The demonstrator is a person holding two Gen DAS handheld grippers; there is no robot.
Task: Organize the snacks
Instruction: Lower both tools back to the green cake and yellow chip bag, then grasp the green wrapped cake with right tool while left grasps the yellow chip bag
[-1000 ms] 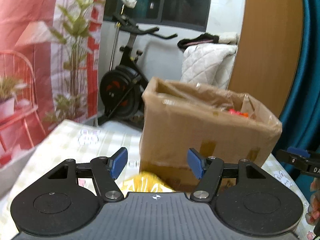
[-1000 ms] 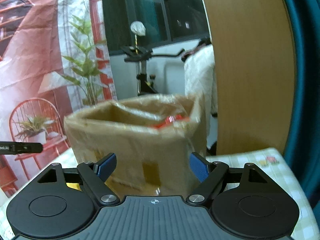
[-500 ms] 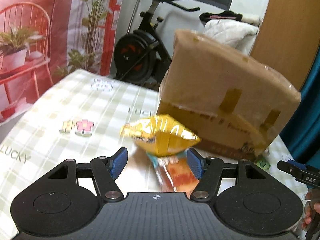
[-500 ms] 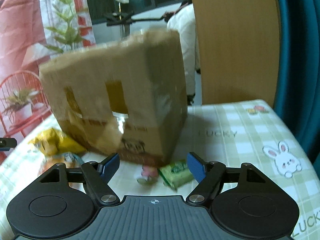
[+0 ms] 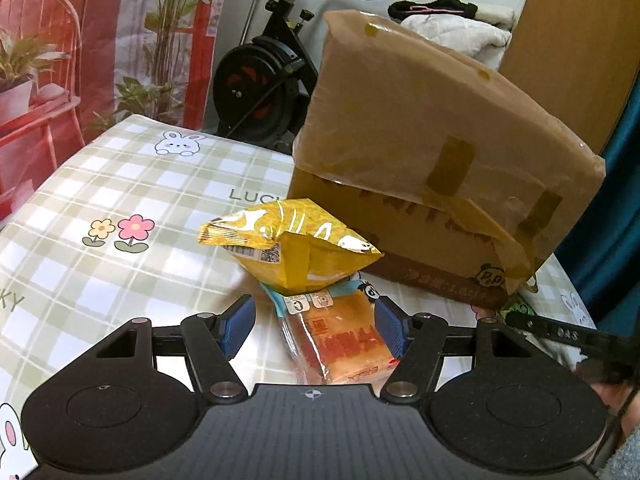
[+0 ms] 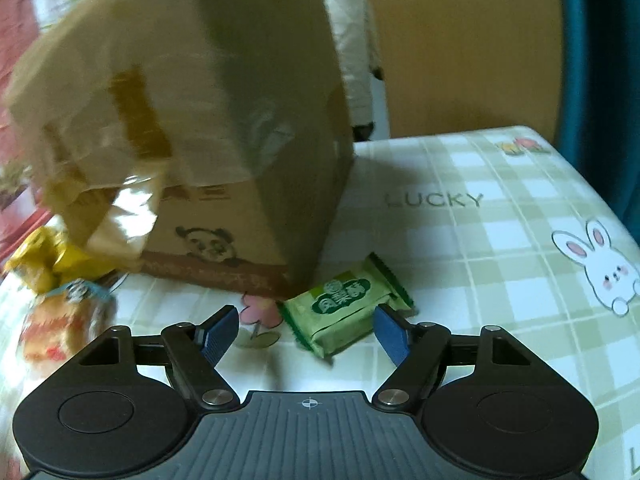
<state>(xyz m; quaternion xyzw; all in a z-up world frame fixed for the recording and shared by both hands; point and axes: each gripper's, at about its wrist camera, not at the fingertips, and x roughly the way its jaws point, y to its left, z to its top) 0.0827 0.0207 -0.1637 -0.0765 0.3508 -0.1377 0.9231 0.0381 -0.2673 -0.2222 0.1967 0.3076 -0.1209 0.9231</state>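
Your left tongs (image 5: 314, 326) are spread, with the orange pack (image 5: 340, 344) on the cloth (image 5: 120, 184) between the tips and the yellow bag (image 5: 296, 244) just beyond. Your right tongs (image 6: 308, 334) are spread around the green pack (image 6: 344, 308), near the box (image 6: 208, 128).

Blue pads on the black left gripper (image 5: 314, 326), and between them an orange snack pack (image 5: 340, 344) with red lettering and a pale blue-and-white end. Just ahead of it, a shiny yellow bag (image 5: 296, 244) with white highlights. Beyond both, the brown cardboard box (image 5: 432, 152), darker tape patches, a little panda print low down. Under everything, a green-and-white checked tablecloth (image 5: 120, 184) with pink and yellow flowers and white rabbits. Between the right gripper's (image 6: 307, 330) blue pads, a green packet (image 6: 344, 312) with white lettering.
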